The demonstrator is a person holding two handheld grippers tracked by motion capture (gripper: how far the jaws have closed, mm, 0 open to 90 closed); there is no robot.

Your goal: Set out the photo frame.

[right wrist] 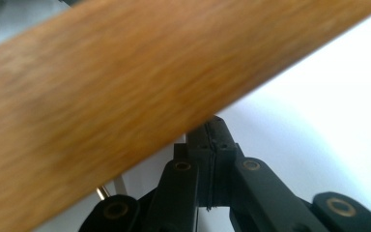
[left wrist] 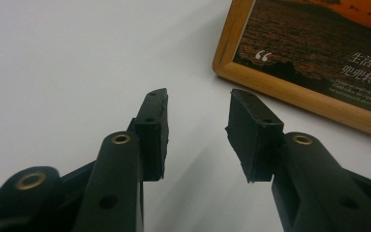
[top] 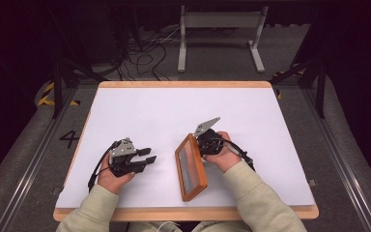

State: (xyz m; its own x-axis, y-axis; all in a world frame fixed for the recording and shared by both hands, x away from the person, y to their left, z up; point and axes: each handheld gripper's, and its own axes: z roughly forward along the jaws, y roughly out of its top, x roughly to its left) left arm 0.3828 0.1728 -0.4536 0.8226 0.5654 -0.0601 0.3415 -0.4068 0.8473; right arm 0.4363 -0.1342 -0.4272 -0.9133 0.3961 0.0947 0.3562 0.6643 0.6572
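A wooden picture frame (top: 191, 166) stands tilted on its long edge near the table's front middle. Its dark sunset print with white writing (left wrist: 319, 58) faces left. My right gripper (top: 204, 145) is just behind the frame, held by a hand. Its jaws are pressed together right at the blurred wooden back (right wrist: 125, 96), where the tips (right wrist: 212, 125) meet the wood; what they pinch is too thin to make out. My left gripper (top: 150, 154) rests low over the white table, left of the frame. It is open (left wrist: 198, 101) with nothing between its jaws.
The white tabletop (top: 174, 111) has a wooden rim. Behind the table a grey metal stand (top: 220, 29) and loose cables (top: 145, 53) sit on the floor. A floor marking "4" (top: 69, 137) lies to the left.
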